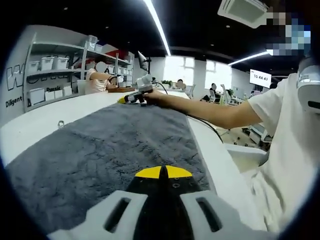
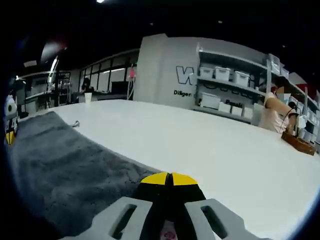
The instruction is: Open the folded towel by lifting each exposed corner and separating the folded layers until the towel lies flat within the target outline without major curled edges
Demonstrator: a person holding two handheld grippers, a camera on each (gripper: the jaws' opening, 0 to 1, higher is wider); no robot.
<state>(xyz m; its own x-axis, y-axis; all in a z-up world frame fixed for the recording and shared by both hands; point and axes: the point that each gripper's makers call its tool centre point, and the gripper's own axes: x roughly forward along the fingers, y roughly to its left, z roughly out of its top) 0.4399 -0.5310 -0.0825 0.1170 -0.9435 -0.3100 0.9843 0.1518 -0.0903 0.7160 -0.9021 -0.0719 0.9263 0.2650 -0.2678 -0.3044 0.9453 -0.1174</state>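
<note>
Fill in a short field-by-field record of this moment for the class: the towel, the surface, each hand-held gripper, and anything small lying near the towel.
towel: grey towel, spread across the white table, surface lightly rumpled
left hand-held gripper: yellow-tipped jaws together at the towel's near edge
right hand-held gripper: jaws together at the towel's edge; seen in the left gripper view at the far end, held by the person's hand
small item: a small metal object on the table beside the towel
background: shelves with white bins
</note>
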